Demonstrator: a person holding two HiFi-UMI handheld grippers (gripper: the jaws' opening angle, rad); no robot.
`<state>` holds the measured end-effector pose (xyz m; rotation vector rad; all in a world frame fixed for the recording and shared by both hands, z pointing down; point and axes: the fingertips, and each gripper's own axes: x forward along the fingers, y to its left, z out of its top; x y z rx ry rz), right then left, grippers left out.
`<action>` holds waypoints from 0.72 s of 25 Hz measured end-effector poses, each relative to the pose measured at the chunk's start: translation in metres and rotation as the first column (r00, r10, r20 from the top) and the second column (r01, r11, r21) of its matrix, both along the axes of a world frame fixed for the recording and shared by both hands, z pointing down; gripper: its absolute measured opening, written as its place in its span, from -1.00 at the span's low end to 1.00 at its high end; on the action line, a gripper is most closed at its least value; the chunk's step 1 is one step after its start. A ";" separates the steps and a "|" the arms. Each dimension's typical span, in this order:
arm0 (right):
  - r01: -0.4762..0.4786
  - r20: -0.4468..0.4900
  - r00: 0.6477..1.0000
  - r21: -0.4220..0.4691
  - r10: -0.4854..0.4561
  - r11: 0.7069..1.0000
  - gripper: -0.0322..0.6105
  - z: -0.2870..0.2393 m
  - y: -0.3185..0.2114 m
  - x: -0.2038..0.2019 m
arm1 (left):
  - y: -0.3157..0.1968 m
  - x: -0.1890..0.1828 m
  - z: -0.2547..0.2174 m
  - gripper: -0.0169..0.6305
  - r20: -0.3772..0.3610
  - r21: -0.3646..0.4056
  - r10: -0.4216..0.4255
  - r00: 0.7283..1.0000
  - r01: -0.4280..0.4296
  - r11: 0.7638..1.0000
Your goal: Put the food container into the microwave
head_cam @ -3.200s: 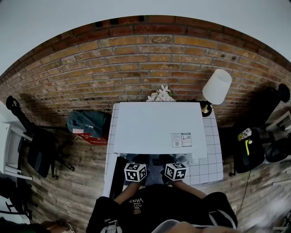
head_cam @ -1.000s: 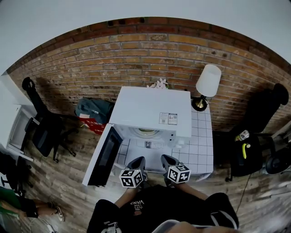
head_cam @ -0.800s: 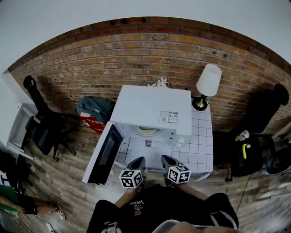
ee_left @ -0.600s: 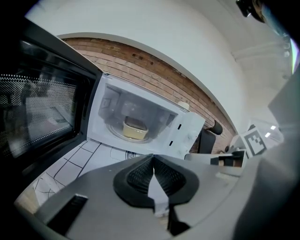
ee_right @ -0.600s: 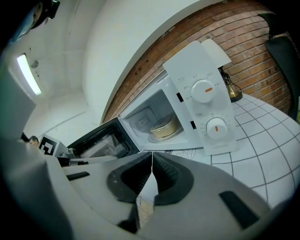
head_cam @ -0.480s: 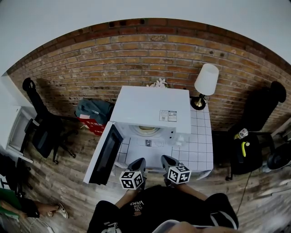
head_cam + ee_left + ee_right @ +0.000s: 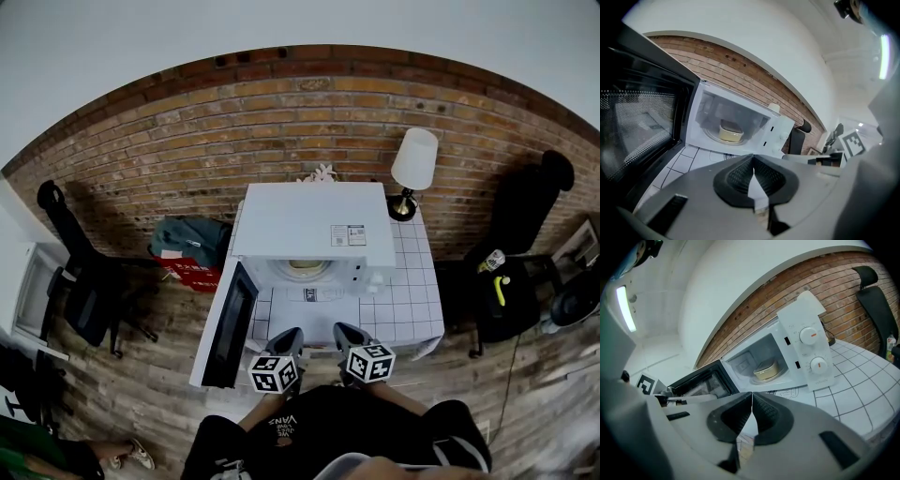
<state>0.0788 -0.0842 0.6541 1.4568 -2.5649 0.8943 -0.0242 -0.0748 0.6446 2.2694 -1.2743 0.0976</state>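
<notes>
The cream food container [image 7: 731, 132] [image 7: 765, 370] [image 7: 305, 268] sits on the turntable inside the white microwave [image 7: 314, 225], whose door [image 7: 230, 323] hangs open to the left. My left gripper [image 7: 291, 337] and right gripper [image 7: 342, 335] are both shut and empty. They hover side by side near the table's front edge, well short of the microwave's opening. In the left gripper view the left gripper [image 7: 753, 158] has its jaws pressed together, and the right gripper [image 7: 751, 396] looks the same in the right gripper view. The control panel [image 7: 812, 355] has two dials.
The microwave stands on a white tiled table [image 7: 412, 300] against a brick wall [image 7: 281, 122]. A lamp [image 7: 412, 164] stands at the table's back right corner. A dark bag [image 7: 187, 244] and chair [image 7: 80, 281] are on the floor to the left, more dark gear [image 7: 506, 291] to the right.
A few seconds ago I was close over the microwave with both grippers at its front. Since then I have drawn back, the door stands open, and the container is seen inside.
</notes>
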 end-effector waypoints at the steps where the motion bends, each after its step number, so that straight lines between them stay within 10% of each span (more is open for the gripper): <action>1: -0.007 -0.001 1.000 0.001 0.007 1.000 -0.88 0.000 0.003 -0.003 | 0.002 -0.002 -0.001 -0.91 0.000 0.002 0.009 1.000 -0.009 1.000; 18: -0.159 0.000 0.987 -0.006 0.159 0.987 -0.89 -0.002 0.060 -0.033 | 0.055 -0.042 -0.003 -0.91 -0.008 0.014 0.141 0.990 -0.141 0.990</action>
